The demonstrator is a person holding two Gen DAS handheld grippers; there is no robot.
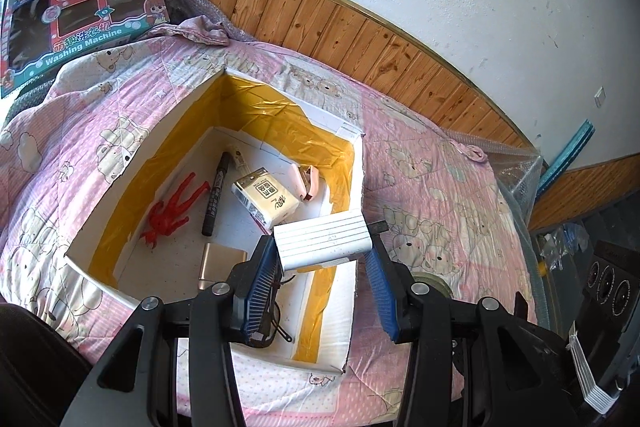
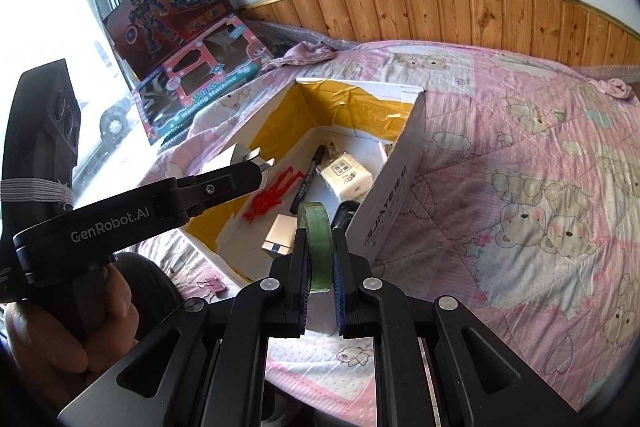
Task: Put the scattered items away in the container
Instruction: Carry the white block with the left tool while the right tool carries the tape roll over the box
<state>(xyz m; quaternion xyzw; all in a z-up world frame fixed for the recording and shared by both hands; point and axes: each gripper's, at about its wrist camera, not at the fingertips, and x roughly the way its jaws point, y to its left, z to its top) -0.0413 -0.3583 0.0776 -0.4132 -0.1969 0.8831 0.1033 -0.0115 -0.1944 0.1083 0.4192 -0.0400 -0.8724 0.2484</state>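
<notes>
A white cardboard box (image 1: 340,307) lined with yellow tape lies open on a pink bear quilt. Inside it are a red toy figure (image 1: 172,211), a black marker (image 1: 214,195), a tissue pack (image 1: 266,197), a pink stapler (image 1: 310,181) and a gold power bank (image 1: 220,259). My left gripper (image 1: 322,247) is shut on a white ribbed power adapter (image 1: 324,237), held over the box's near right corner. In the right wrist view the left gripper (image 2: 256,167) shows the adapter's metal prongs (image 2: 260,157). My right gripper (image 2: 319,239) is shut on a green tape roll (image 2: 318,227), just in front of the box (image 2: 396,195).
Two toy boxes (image 2: 188,39) lean against the wall at the back left. Wooden panelling (image 1: 360,39) runs behind the bed. A pink binder clip (image 2: 212,285) lies on the quilt (image 2: 520,187) near the box. A hand (image 2: 108,315) holds the left gripper's handle.
</notes>
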